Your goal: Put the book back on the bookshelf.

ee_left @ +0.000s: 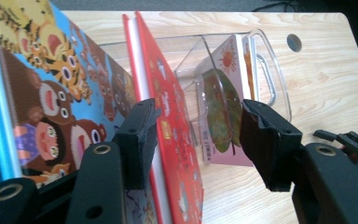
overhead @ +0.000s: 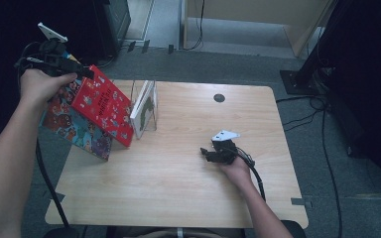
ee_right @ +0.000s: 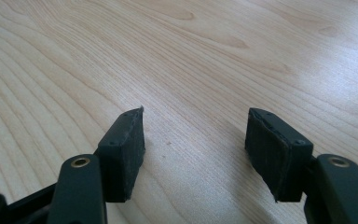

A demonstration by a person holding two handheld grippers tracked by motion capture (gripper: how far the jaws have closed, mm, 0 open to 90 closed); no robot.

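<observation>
just released: left gripper [ee_left: 193, 135] jaws apart around the thin red picture book [overhead: 102, 104] leaning beside the clear plastic rack [ee_left: 265, 70]; right gripper [ee_right: 193, 154] open, idle on the table; next, regripping and slotting it in.

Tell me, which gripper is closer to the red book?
Left. The left gripper is right at the red book's top edge, jaws open around it. The right gripper rests farther away on the table.

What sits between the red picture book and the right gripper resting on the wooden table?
In the high view, a clear plastic rack holding a white book stands between the red picture book and the right gripper; beyond it, bare tabletop.
</observation>
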